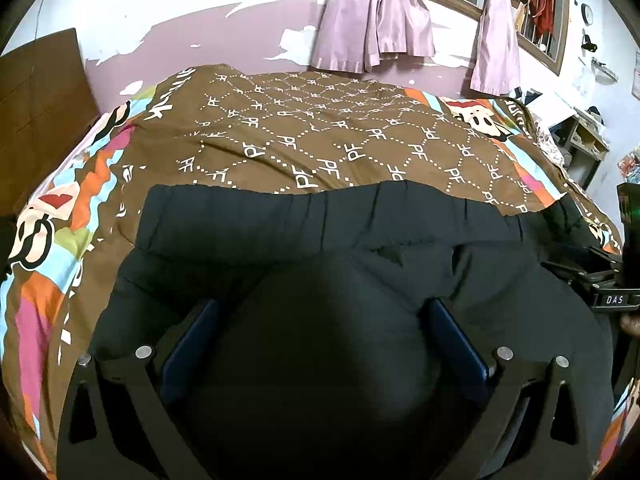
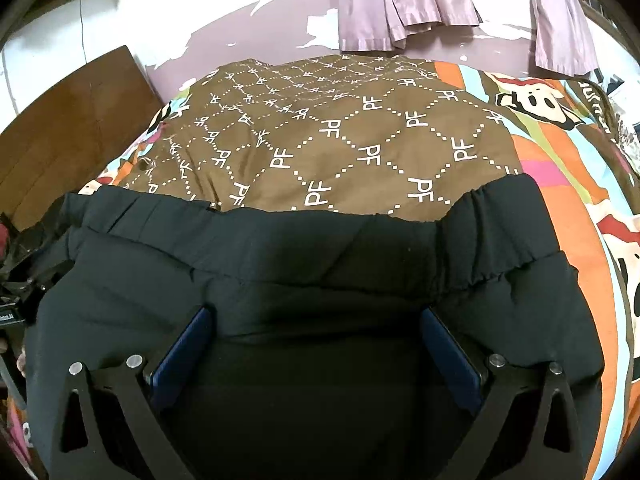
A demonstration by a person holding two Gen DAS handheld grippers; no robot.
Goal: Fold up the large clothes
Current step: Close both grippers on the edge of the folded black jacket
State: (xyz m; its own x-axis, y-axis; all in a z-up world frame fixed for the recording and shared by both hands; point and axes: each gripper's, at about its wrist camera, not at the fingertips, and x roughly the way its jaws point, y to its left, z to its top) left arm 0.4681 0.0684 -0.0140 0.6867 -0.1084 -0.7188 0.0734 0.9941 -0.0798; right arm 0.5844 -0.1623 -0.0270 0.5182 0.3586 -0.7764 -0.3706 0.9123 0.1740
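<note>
We face a peeling lilac wall, pink curtains over a barred far window, a wooden board at left.

The trousers lie on the bedspread, waistband toward the far wall. The left gripper and right gripper sit side by side above the trousers, left of centre and right of centre. Curtains hang behind the bed; a wooden board stands at its left.

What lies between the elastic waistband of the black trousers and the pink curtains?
Only the brown PF-patterned bedcover, then a strip of peeling pink wall below the curtains. Both wrist views show it beyond the waistband.
</note>
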